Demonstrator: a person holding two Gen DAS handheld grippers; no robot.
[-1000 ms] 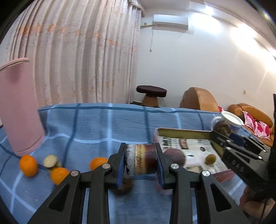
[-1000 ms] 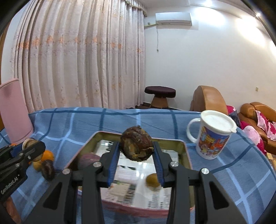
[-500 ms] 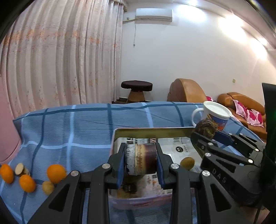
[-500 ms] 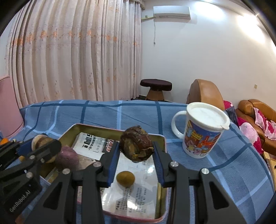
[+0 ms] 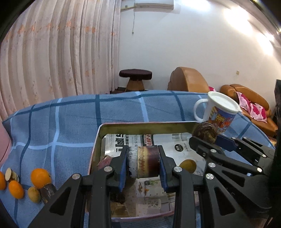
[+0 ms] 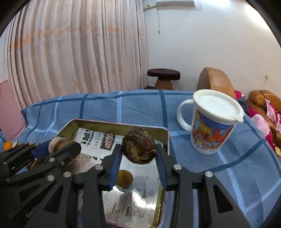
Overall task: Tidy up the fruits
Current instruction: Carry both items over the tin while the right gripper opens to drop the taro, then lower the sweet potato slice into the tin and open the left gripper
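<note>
Two grippers over the metal tray [image 5: 98, 138]: left gripper [image 5: 143, 162], jaws clamped on a cut brown-and-white fruit piece [image 5: 144, 162]; right gripper [image 6: 138, 154], jaws holding a knobbly brown fruit [image 6: 138, 148]. One small yellow-brown fruit [image 6: 124, 178] lies in the tray; oranges [image 5: 40, 178] rest on the blue checked cloth [image 5: 70, 122].

White wall [image 5: 193, 43] with air conditioner [image 5: 154, 3] up high, pale floral curtains [image 5: 61, 52] on the left, round dark-topped stool [image 5: 135, 79], tan leather sofa [image 5: 245, 98] with pink cushions, bright ceiling glare.

Glossy metal tray [image 6: 167, 138], mirror-like inside; printed paper [image 5: 177, 142] lining it. Matt woven cloth [image 5: 73, 122] over the desk. Smooth plastic mug lid [image 6: 217, 105]. Rough brown fruit [image 6: 138, 148].
</note>
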